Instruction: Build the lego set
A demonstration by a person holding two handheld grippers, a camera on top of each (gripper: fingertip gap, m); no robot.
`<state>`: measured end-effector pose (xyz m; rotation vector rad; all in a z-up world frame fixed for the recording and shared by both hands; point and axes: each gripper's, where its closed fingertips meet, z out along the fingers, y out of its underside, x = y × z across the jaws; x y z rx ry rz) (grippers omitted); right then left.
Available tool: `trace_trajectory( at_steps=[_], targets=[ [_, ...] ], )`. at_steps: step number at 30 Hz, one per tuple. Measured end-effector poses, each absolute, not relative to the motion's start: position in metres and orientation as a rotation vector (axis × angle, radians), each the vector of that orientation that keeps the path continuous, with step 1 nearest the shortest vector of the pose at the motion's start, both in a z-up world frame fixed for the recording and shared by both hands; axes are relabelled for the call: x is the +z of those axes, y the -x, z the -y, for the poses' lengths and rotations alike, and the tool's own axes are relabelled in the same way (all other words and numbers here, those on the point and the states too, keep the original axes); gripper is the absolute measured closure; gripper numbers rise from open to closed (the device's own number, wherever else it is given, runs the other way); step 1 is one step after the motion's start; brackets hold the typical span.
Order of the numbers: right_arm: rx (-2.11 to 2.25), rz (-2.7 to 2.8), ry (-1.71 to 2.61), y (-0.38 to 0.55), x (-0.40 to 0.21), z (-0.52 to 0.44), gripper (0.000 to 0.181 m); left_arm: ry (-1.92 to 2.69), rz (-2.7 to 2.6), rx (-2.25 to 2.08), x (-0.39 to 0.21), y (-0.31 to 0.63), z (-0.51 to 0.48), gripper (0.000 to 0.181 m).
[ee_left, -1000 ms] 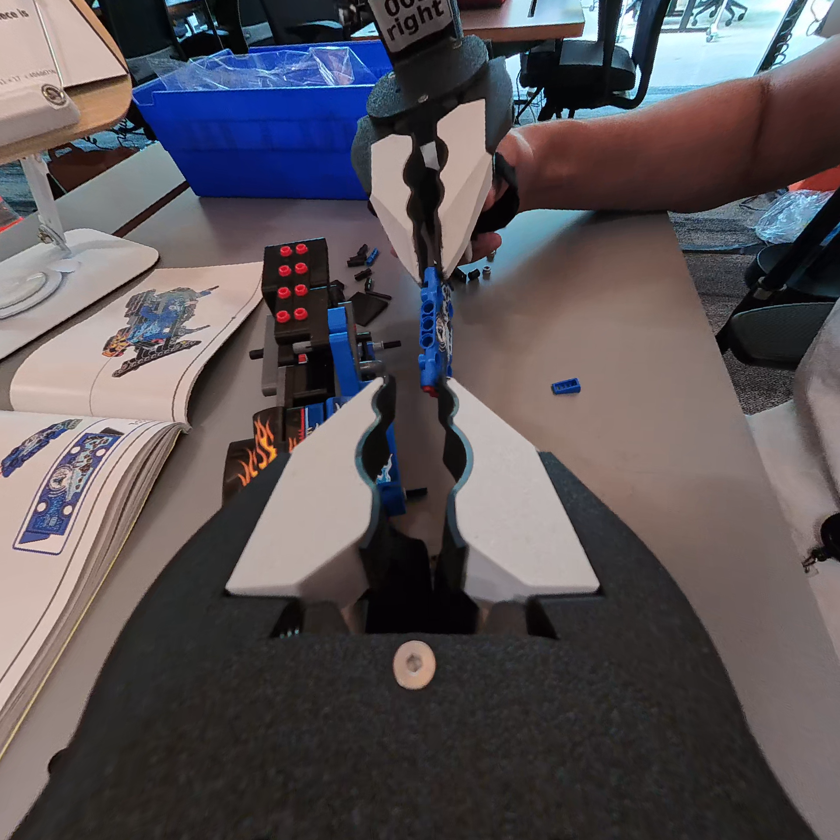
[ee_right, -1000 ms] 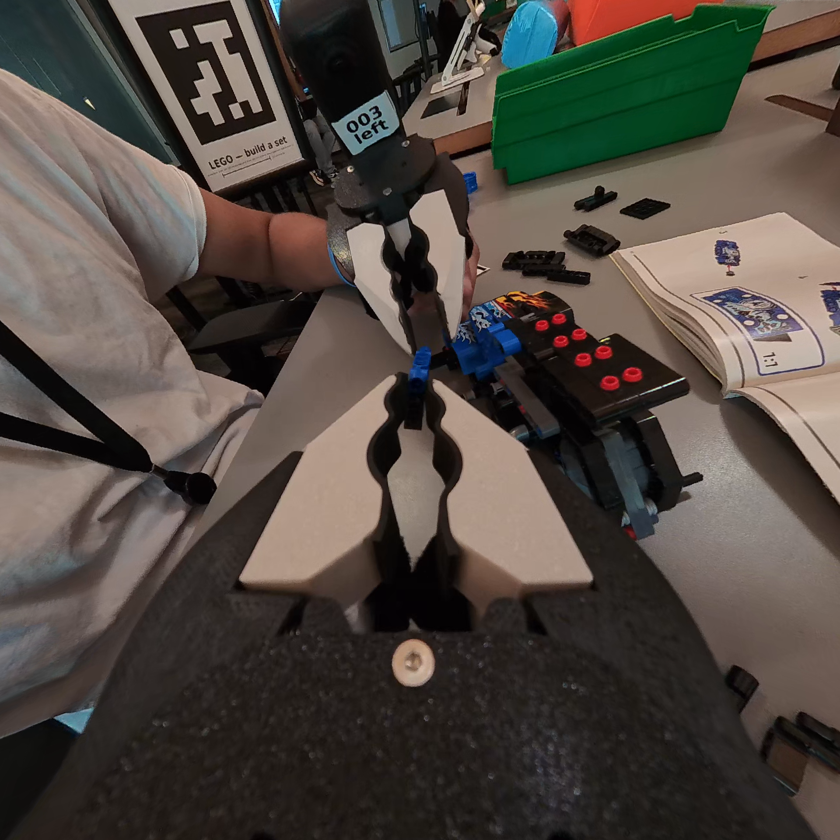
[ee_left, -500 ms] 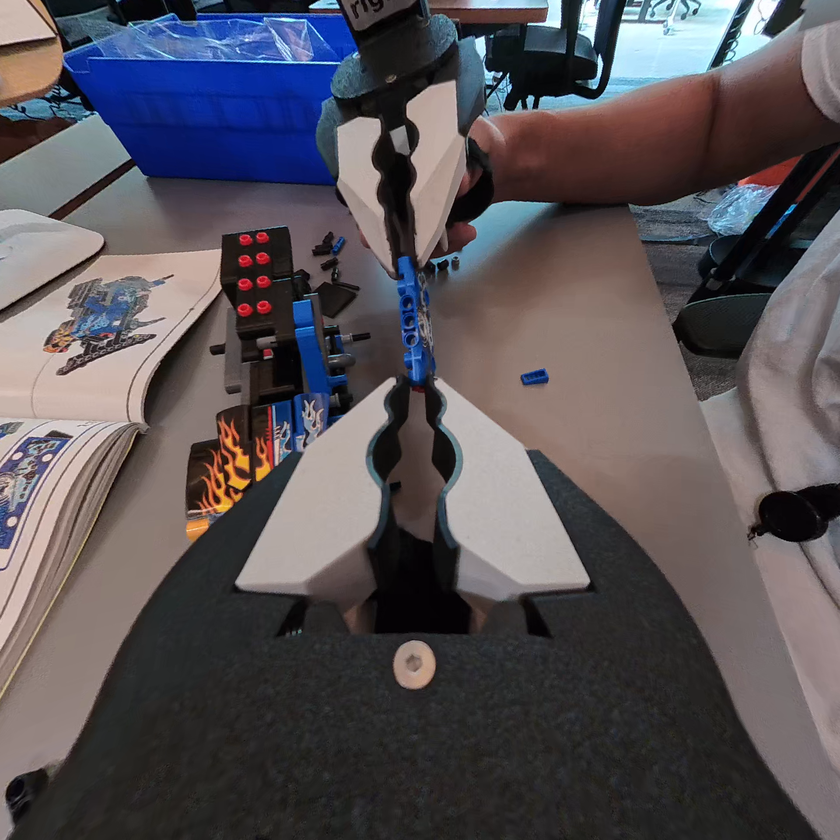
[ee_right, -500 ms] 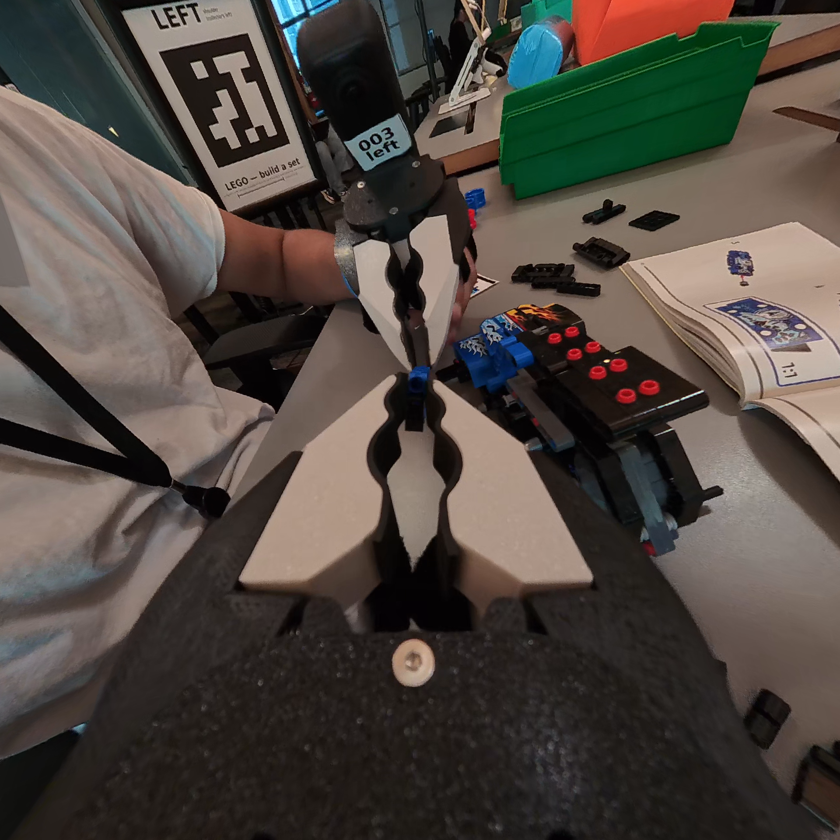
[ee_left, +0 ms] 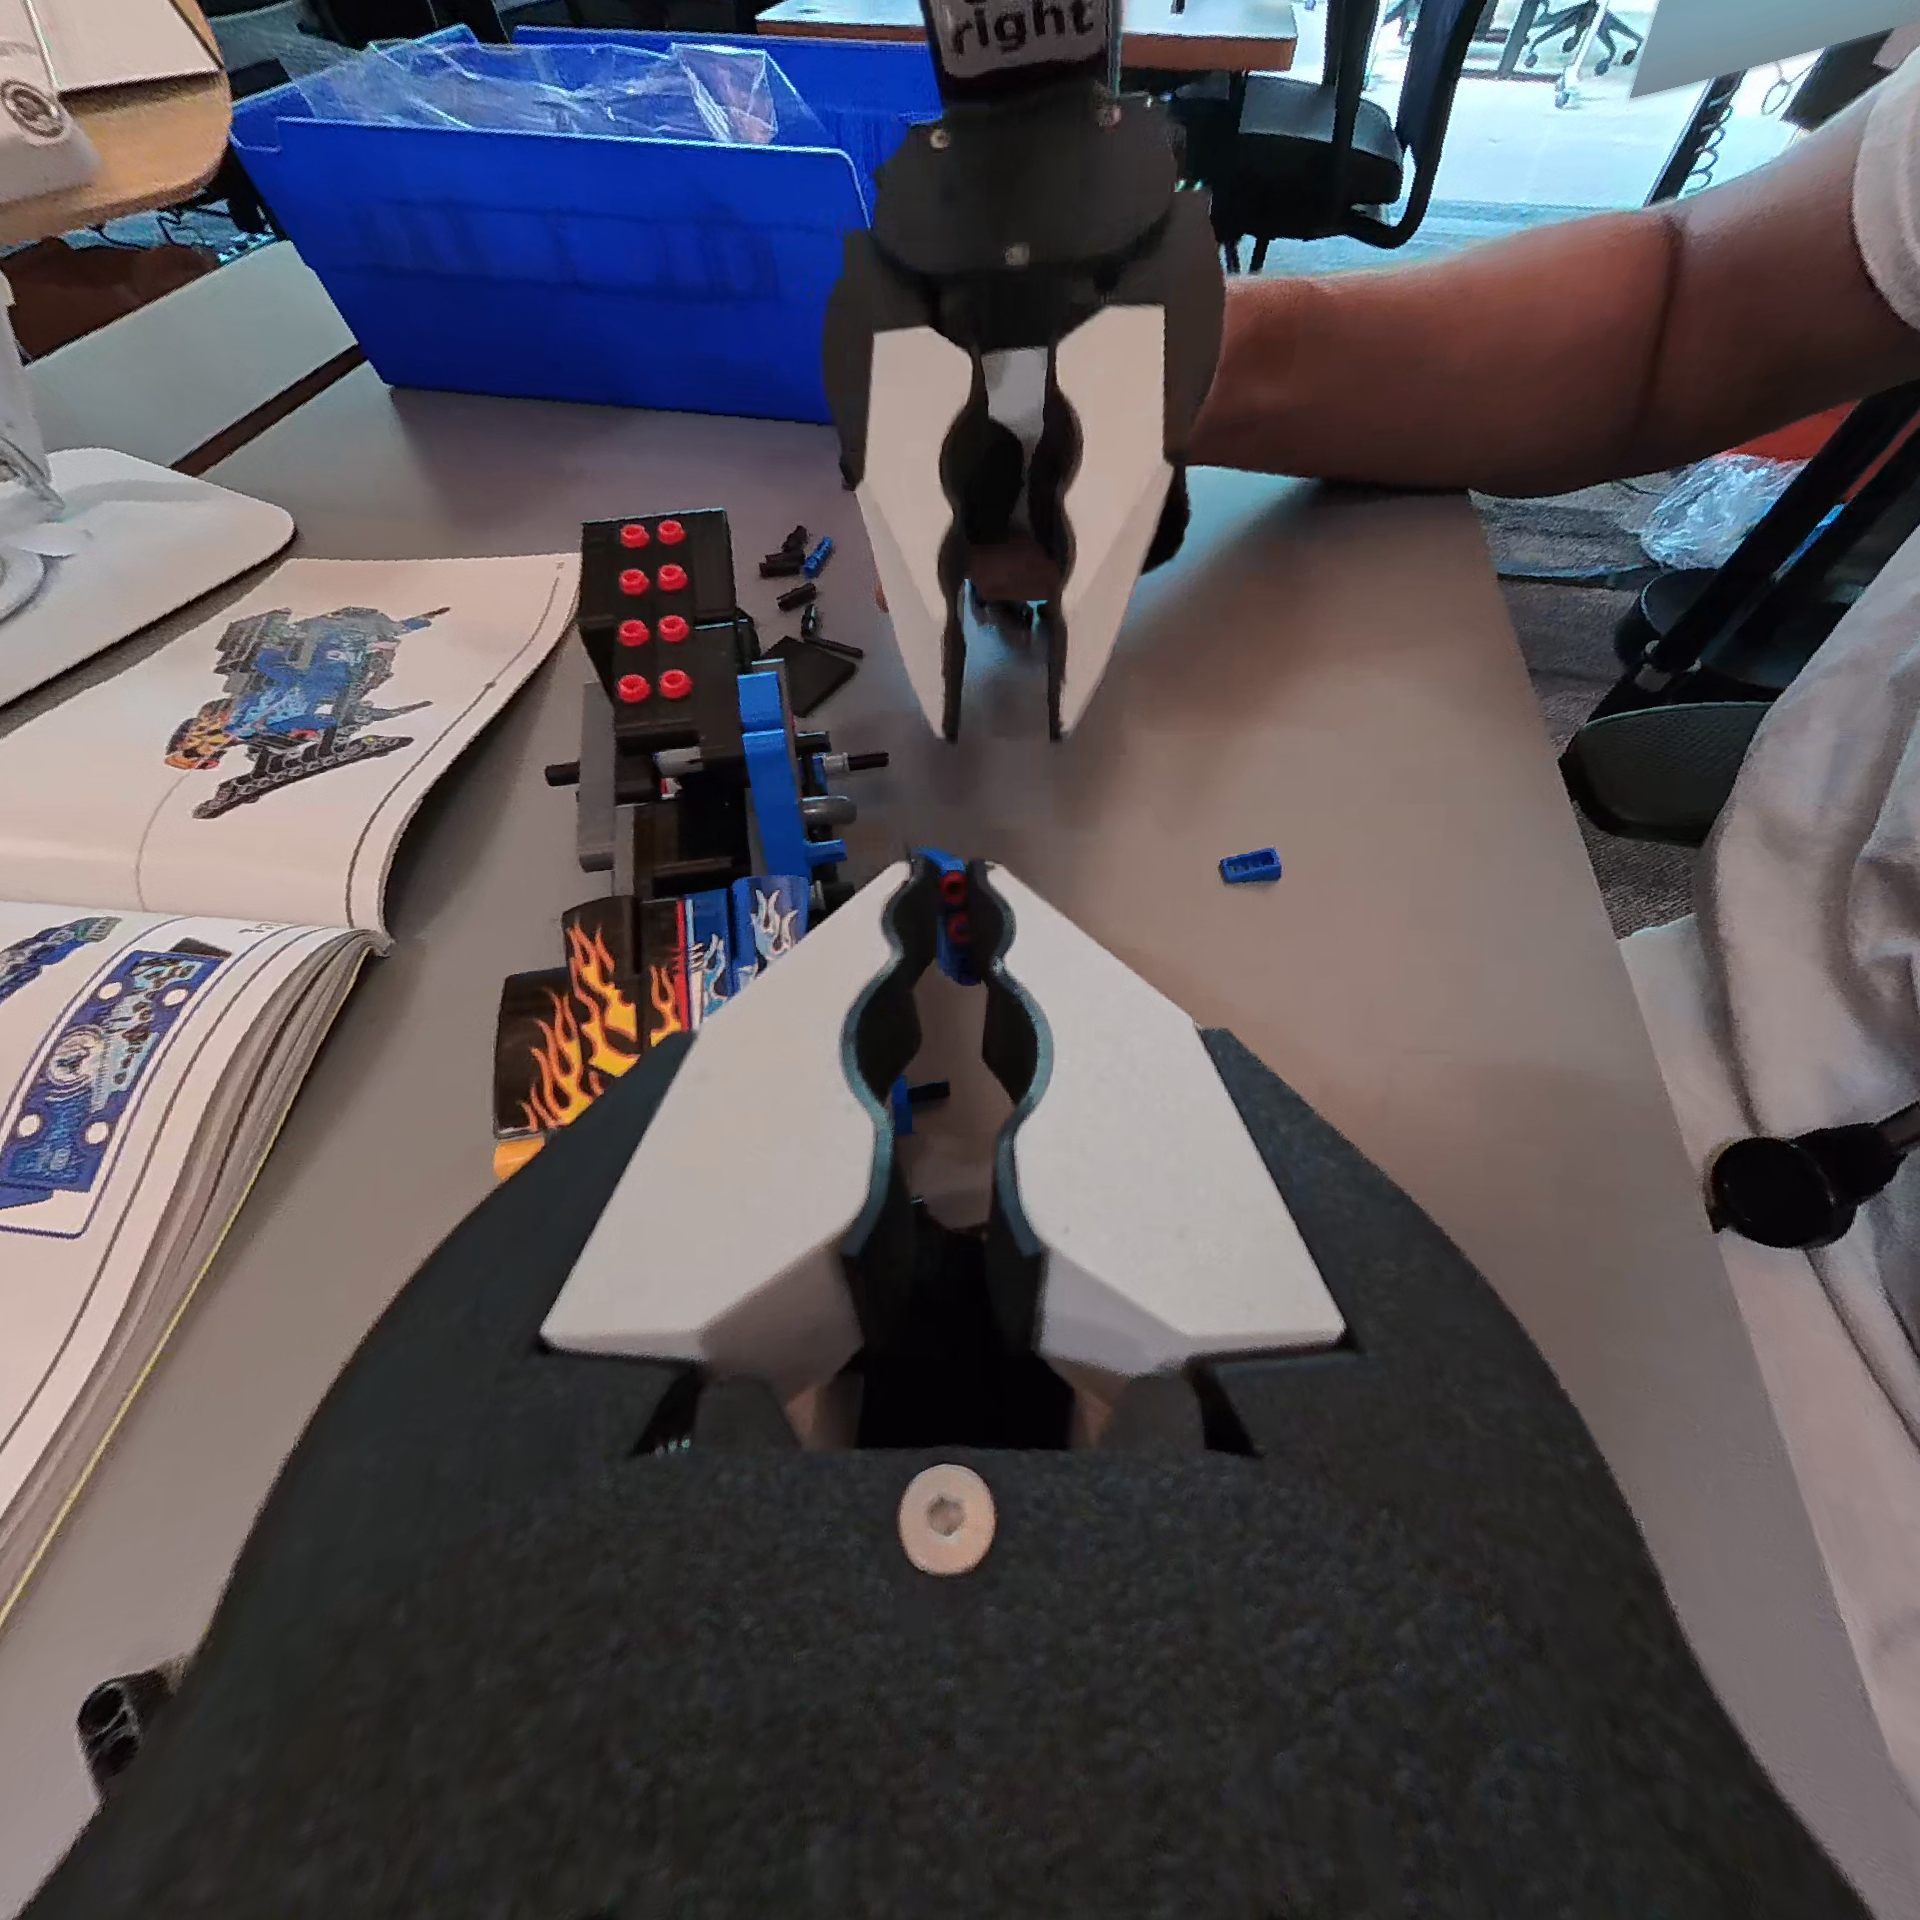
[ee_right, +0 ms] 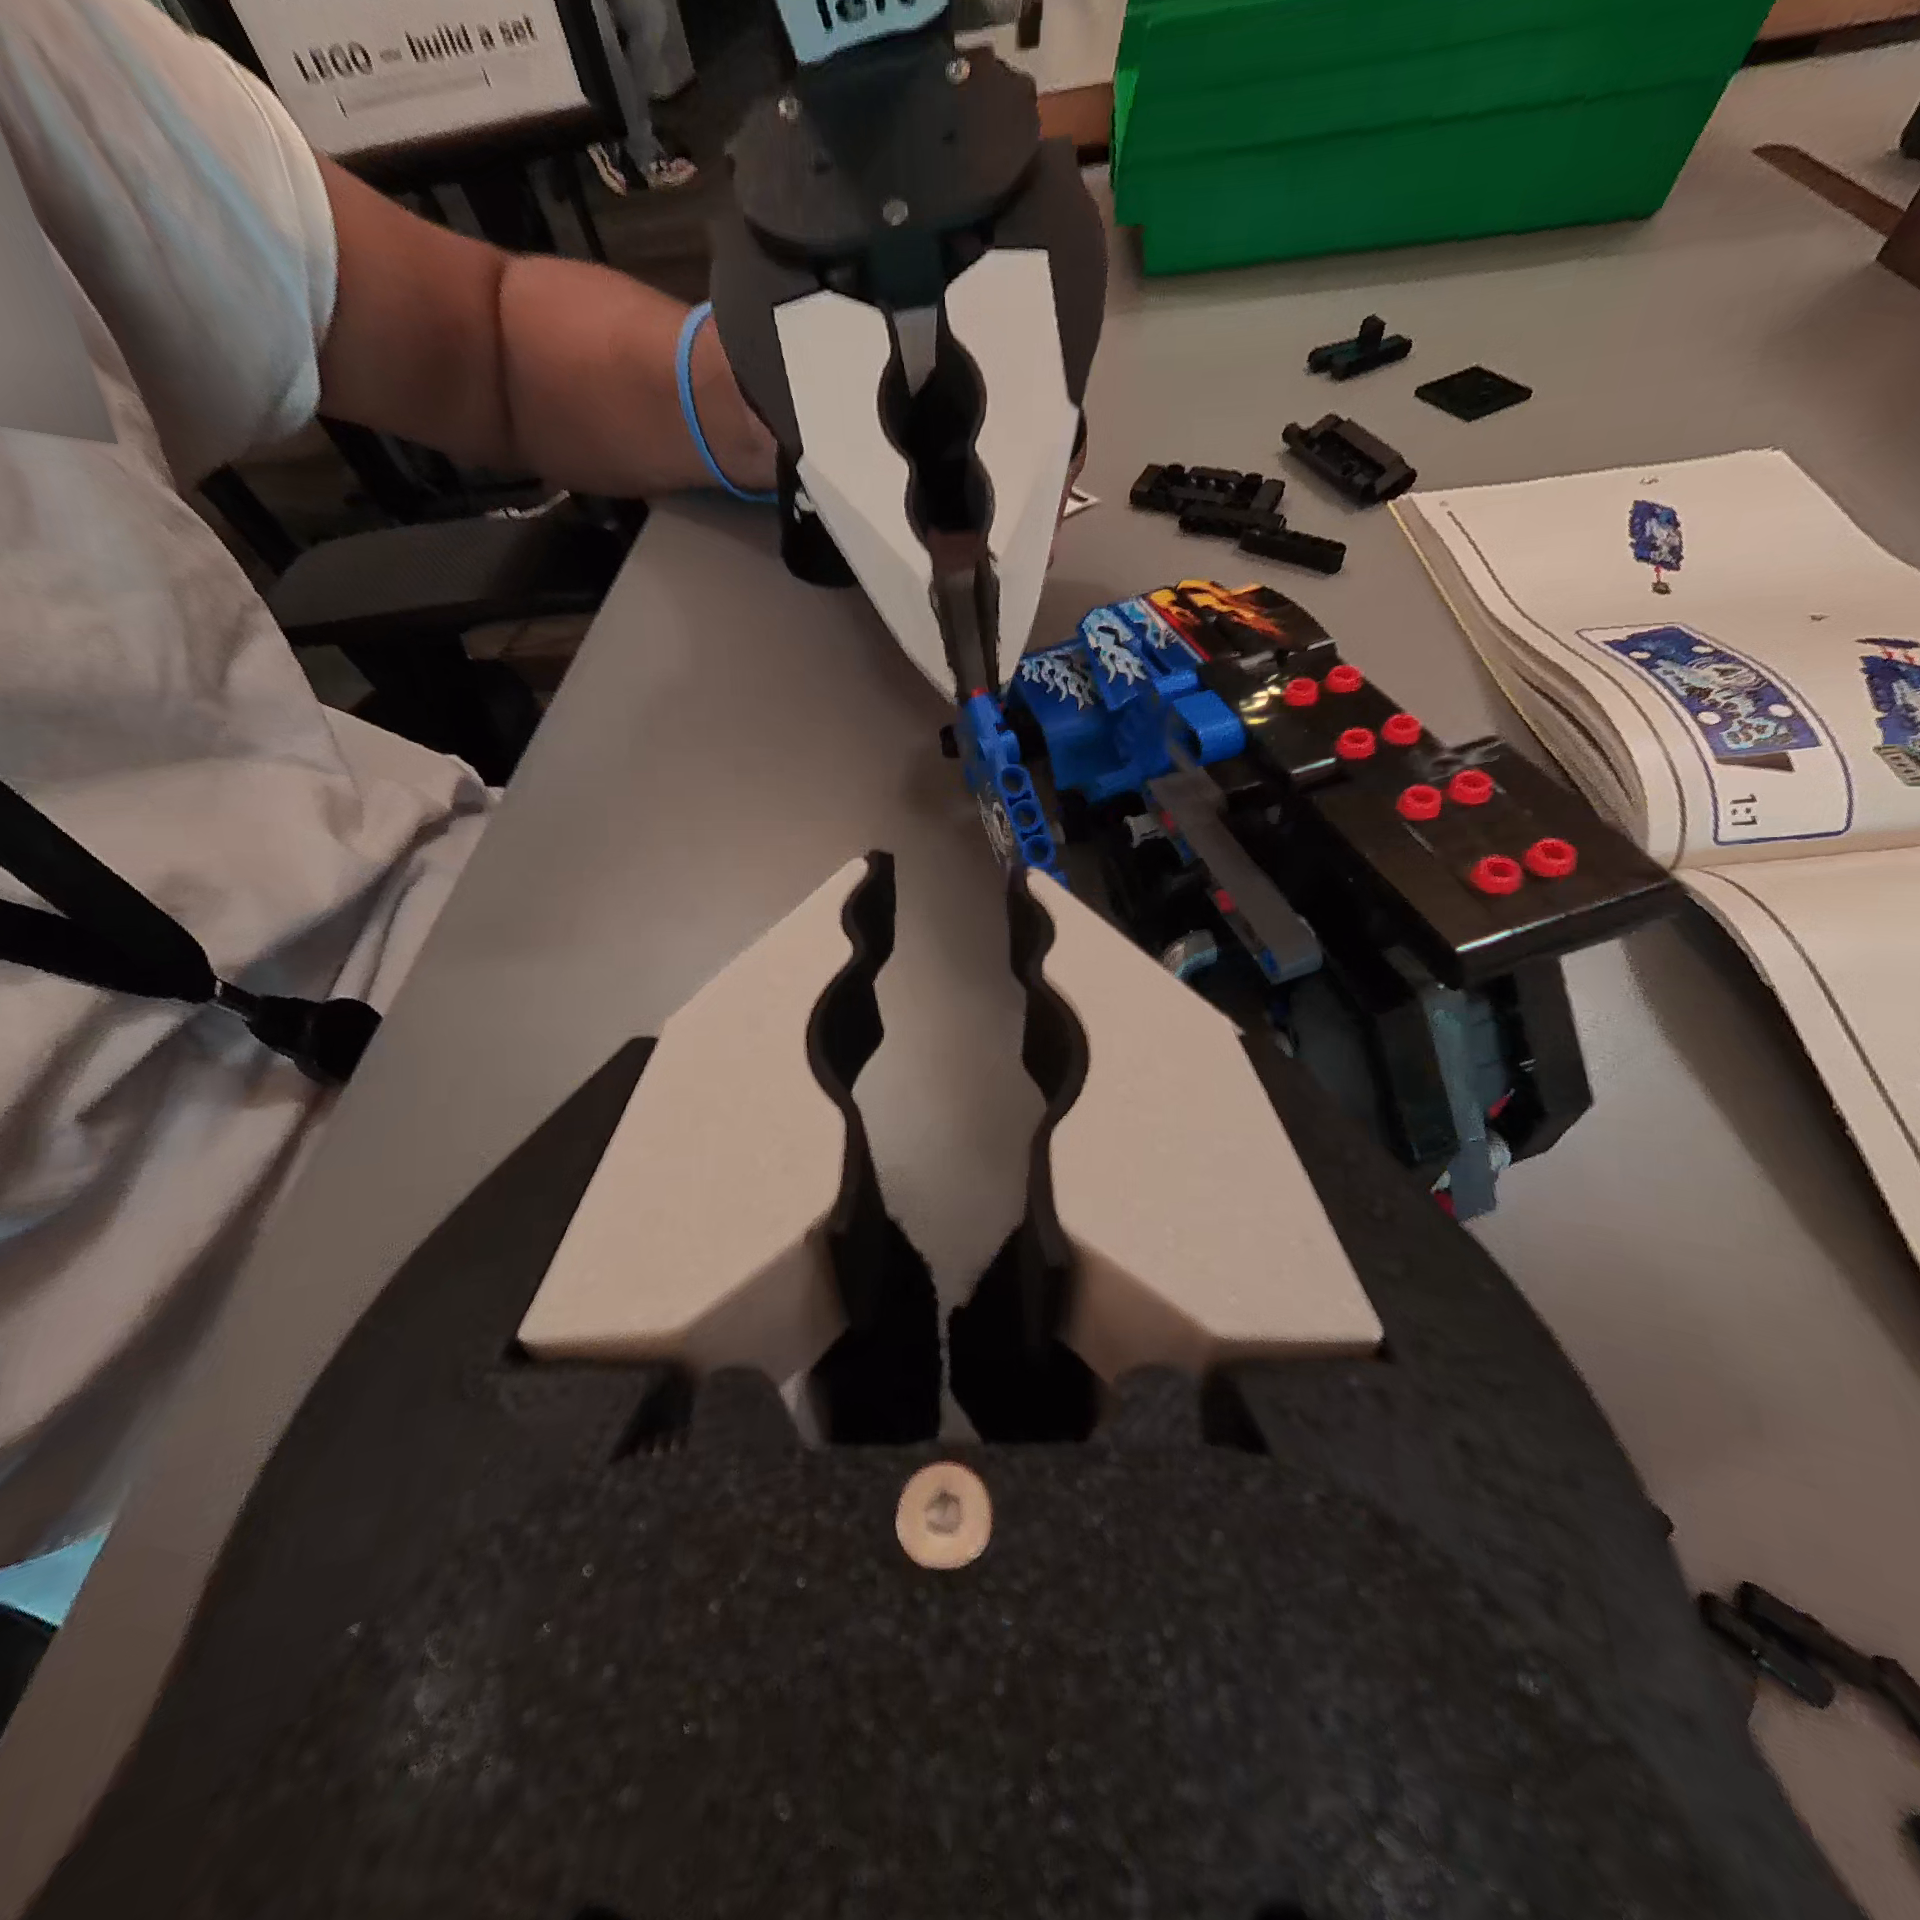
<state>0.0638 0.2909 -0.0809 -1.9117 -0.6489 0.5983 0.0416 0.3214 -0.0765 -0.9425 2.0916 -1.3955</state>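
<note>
My left gripper [ee_left: 940, 883] is shut on a blue beam [ee_left: 951, 920] with red pins, held at its fingertips just above the table. In the right wrist view the left gripper [ee_right: 971, 681] holds the beam [ee_right: 1013, 805] beside the blue flank of the partly built model [ee_right: 1351, 810]. The model [ee_left: 675, 727] is black with red studs, blue parts and flame stickers. My right gripper [ee_right: 951, 873] is open and empty, a short way back from the beam. It also shows in the left wrist view [ee_left: 1003, 732], open, facing the left gripper.
An open instruction booklet [ee_left: 260, 727] lies left of the model, also in the right wrist view [ee_right: 1662, 675]. A small blue piece [ee_left: 1250, 865] lies alone on the table. Loose black parts [ee_right: 1236, 509] lie behind the model. A blue bin [ee_left: 571, 229] and a green bin [ee_right: 1403, 135] stand at the back. Tip to tip, the grippers are about 5 cm apart. The small blue piece [ee_left: 1250, 865] is about 9 cm from my right fingertips.
My right gripper has opened, let go of the blue beam and drawn back. My left gripper has shut on the beam and now holds it alone, lower and next to the model.
</note>
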Motion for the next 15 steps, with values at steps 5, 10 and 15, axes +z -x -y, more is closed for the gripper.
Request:
trace_trajectory(
  at_steps=[5, 10, 15],
  targets=[
    [0.494, 0.699, 1.967, -0.061, -0.096, -0.293, 0.159, 0.904, -2.107, -1.399, -0.076, -0.039, -0.315, 0.18],
    [0.452, 0.73, 2.03, -0.06, -0.108, -0.292, 0.159, 0.907, -2.134, -1.378, -0.081, -0.039, -0.314, 0.18],
    [0.405, 0.738, 2.042, -0.058, -0.115, -0.297, 0.153, 0.91, -2.128, -1.387, -0.079, -0.038, -0.315, 0.18]
  ],
)
